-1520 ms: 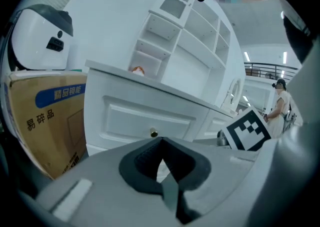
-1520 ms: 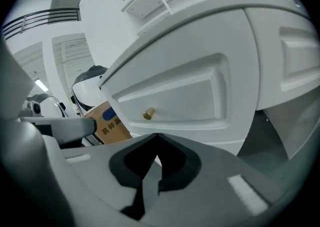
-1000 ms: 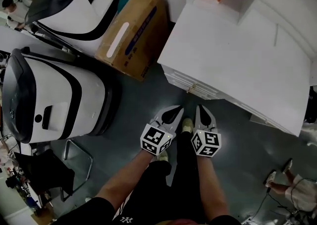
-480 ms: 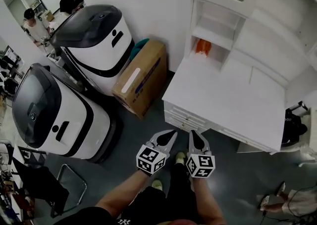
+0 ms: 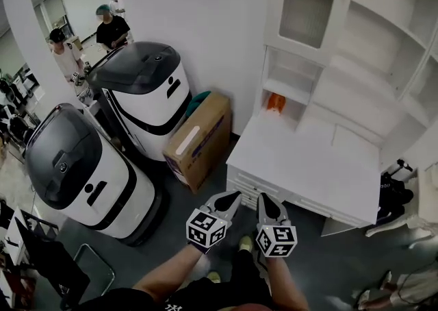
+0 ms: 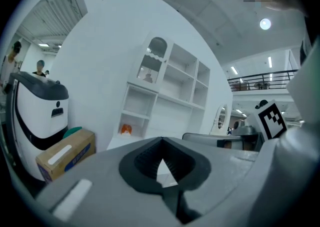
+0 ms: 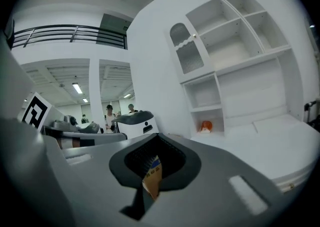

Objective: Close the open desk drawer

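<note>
A white desk [image 5: 308,159] with a tall open-shelf hutch stands against the wall on the right. Its drawer fronts [image 5: 254,184] face me at the desk's near left corner; how far any drawer stands out cannot be told. My left gripper [image 5: 231,198] and right gripper [image 5: 265,200] hang side by side just short of those drawers, over the grey floor. Both are shut and hold nothing. The left gripper view looks past its closed tips [image 6: 161,140] at the hutch [image 6: 165,91]. From the right gripper [image 7: 159,135] the desktop [image 7: 265,146] lies to the right.
Two large white-and-black machines [image 5: 147,90] [image 5: 82,166] and a cardboard box [image 5: 198,138] fill the floor left of the desk. An orange object [image 5: 275,102] sits in a low hutch shelf. A black bag [image 5: 395,190] lies right of the desk. People [image 5: 109,25] stand far back.
The head view has lifted and drawn back, so the desk and hutch look smaller and farther off. Both grippers stay shut, side by side, a little lower in the picture.
</note>
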Available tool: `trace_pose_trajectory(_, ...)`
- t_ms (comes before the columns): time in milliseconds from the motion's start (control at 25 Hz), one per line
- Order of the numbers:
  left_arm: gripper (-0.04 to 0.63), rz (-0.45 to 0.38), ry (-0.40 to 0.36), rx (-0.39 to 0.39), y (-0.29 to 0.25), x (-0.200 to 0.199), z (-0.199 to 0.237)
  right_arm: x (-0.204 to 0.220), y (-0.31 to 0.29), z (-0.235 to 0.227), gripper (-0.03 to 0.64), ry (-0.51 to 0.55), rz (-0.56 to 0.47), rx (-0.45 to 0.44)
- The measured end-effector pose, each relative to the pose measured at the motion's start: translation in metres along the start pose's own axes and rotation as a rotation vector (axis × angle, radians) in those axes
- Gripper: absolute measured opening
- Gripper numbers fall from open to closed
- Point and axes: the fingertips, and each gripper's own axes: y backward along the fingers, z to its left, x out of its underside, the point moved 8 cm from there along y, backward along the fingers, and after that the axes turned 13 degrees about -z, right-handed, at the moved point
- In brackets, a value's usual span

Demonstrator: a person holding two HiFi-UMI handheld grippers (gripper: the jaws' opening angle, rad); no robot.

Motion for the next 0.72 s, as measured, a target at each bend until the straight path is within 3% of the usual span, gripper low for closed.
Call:
trace_pose_trajectory(280,0.0,-0.061,-0.024,0.009,0.012,-0.044,-0.011,-0.046,0.005,0.023,0.021,0.033,-0.063,-0.028)
trace_pose_trajectory(720,0.0,-0.123,-0.05,0.02,0.03,-0.079,-0.024,-0.07,0.017,0.042,0.02,0.036,-0.102,-0.056)
